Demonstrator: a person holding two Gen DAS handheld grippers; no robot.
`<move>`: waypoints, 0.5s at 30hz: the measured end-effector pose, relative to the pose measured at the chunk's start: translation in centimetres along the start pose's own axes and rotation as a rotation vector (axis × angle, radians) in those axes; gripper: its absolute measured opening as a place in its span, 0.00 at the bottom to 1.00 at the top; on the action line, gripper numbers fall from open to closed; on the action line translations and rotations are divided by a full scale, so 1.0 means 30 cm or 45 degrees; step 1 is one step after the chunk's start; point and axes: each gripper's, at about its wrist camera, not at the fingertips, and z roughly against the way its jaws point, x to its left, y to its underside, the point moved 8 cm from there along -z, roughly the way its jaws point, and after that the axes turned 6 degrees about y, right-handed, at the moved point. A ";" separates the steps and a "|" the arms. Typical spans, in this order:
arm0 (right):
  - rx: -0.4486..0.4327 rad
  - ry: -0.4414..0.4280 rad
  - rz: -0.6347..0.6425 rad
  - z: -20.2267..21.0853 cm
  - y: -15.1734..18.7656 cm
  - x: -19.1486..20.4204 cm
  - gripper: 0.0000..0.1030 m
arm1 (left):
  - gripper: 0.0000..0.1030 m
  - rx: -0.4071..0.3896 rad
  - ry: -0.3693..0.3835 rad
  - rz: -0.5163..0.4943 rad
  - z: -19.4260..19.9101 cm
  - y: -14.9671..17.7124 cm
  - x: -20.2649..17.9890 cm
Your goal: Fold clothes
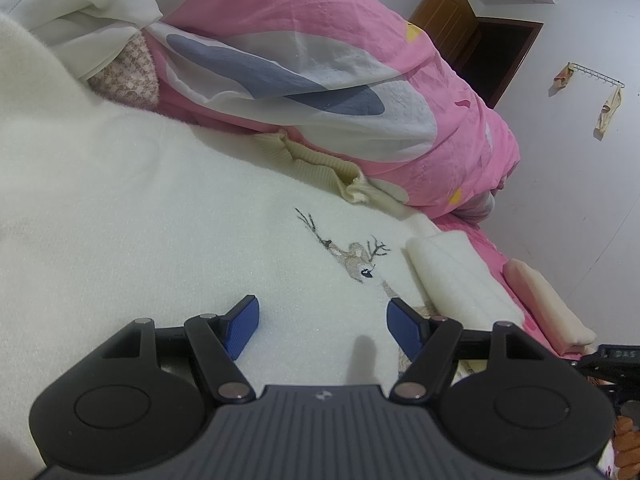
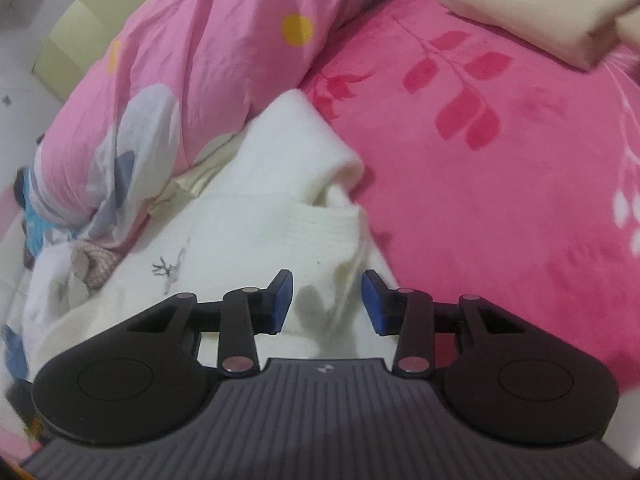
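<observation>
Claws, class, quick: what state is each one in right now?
Left claw: open, over the white sweater, holding nothing.
Right claw: open, sweater fabric between the pads, not gripped.

The sweater (image 1: 160, 208) lies spread on the bed (image 2: 500, 160), the duvet (image 1: 320, 60) heaped behind it. A folded cloth (image 2: 532, 20) lies on the bed, well apart from the sweater

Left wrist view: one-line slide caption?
Open left gripper poised over a cream sweater with embroidered deer, pink quilt behind.
</observation>
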 end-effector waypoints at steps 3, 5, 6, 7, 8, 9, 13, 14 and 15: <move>-0.012 -0.001 0.031 0.002 -0.008 -0.003 0.06 | 0.70 0.000 0.000 0.001 0.000 0.000 0.001; -0.039 -0.053 0.040 0.015 -0.038 0.029 0.05 | 0.70 0.000 0.000 0.001 0.000 0.000 0.001; -0.060 -0.077 0.058 0.025 -0.055 0.051 0.05 | 0.70 0.000 0.000 0.001 0.000 0.000 0.001; -0.089 -0.110 0.089 0.045 -0.073 0.088 0.05 | 0.70 0.000 0.001 0.002 0.000 0.000 0.001; -0.111 -0.141 0.126 0.061 -0.093 0.135 0.05 | 0.70 0.000 0.002 0.002 0.001 0.000 0.001; -0.133 -0.172 0.162 0.078 -0.111 0.181 0.05 | 0.70 -0.001 0.002 0.003 0.001 0.000 0.001; -0.200 -0.315 0.321 0.119 -0.176 0.406 0.05 | 0.70 -0.003 0.007 0.008 0.000 0.000 0.002; -0.207 -0.351 0.358 0.120 -0.181 0.466 0.05 | 0.70 -0.004 0.008 0.010 0.000 0.000 0.003; -0.211 -0.386 0.394 0.119 -0.185 0.525 0.05 | 0.70 -0.004 0.009 0.011 0.000 0.000 0.003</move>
